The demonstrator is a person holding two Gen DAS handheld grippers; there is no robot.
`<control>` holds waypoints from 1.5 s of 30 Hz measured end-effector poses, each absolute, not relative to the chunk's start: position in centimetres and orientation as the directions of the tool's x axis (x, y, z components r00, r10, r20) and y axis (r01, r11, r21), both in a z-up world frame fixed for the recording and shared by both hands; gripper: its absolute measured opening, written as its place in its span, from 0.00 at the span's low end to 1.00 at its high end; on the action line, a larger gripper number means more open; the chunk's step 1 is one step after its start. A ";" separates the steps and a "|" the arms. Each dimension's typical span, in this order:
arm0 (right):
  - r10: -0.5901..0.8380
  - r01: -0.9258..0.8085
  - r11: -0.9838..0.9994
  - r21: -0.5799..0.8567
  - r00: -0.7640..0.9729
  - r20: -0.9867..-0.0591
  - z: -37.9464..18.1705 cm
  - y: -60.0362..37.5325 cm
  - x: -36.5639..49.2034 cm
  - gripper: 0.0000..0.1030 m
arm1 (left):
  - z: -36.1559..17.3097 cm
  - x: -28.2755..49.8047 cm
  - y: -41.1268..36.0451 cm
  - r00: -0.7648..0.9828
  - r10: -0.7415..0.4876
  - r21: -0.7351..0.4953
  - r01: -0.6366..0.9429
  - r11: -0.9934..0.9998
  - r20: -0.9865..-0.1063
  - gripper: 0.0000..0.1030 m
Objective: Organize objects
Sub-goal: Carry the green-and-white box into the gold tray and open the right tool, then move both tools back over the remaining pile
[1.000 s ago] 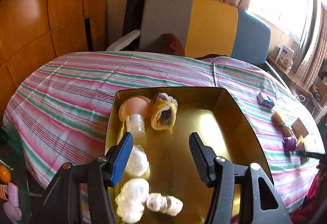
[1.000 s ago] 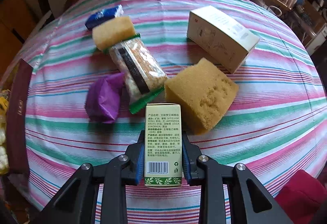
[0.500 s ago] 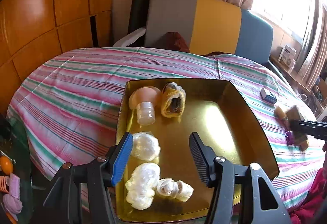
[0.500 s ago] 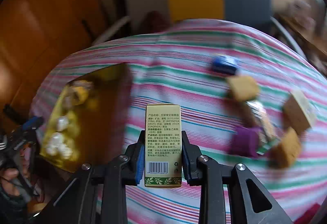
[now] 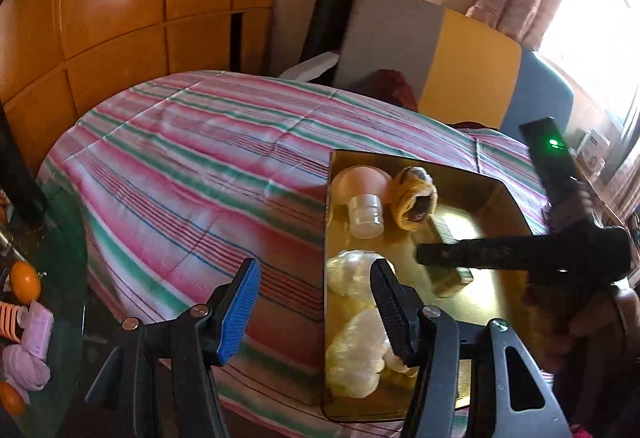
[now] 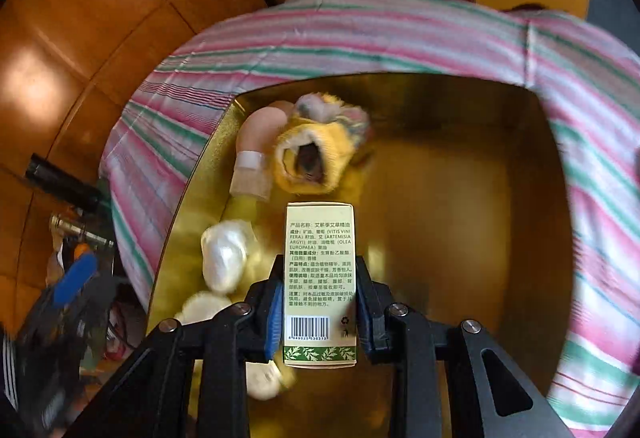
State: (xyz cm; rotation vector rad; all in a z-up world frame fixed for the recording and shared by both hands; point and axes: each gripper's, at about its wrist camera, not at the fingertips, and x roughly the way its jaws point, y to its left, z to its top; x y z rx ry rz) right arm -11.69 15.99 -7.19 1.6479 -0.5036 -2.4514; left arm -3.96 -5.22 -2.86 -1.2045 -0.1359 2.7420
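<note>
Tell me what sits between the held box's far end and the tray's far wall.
In the right wrist view, a yellow fuzzy sock lies just past the green-labelled box held by the right gripper; beyond it, bare gold tray floor reaches the far wall.

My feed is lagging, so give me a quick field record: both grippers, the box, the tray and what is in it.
right gripper: shut on the green-labelled box, above the gold tray
left gripper: open, empty, over the tray's near left edge
tray contents: pink bottle, yellow plush item, white wrapped bundles
tray support: striped tablecloth
box status: not yet released
</note>
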 end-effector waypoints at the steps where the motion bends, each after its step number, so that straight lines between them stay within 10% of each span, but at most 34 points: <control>1: -0.323 -0.066 -0.925 0.374 -0.380 -0.867 -7.7 15.7 -12.2 0.30 | -3.0 -4.0 -5.3 -0.667 0.166 -0.139 -0.094 -0.986 -0.726 0.56; 7: -0.376 -0.054 -0.902 0.429 -0.393 -0.839 -8.6 15.0 -13.4 0.35 | -3.7 -4.0 -4.8 -0.653 0.169 -0.135 -0.103 -0.985 -0.738 0.56; 10: -0.444 -0.034 -0.864 0.503 -0.419 -0.792 -8.3 15.7 -13.1 0.78 | -3.7 -3.8 -4.6 -0.650 0.170 -0.130 -0.110 -0.985 -0.740 0.56; 26: -0.245 0.064 -0.965 0.255 -0.570 -0.784 -1.9 20.9 -4.4 0.84 | -1.7 -2.0 0.1 -0.659 0.227 -0.080 -0.246 -0.966 -0.717 0.56; 45: 0.092 -0.307 -0.942 0.135 -0.624 -0.776 -0.7 42.3 5.0 0.93 | -0.3 -0.8 11.4 -0.589 0.331 -0.001 -0.489 -0.873 -0.737 0.56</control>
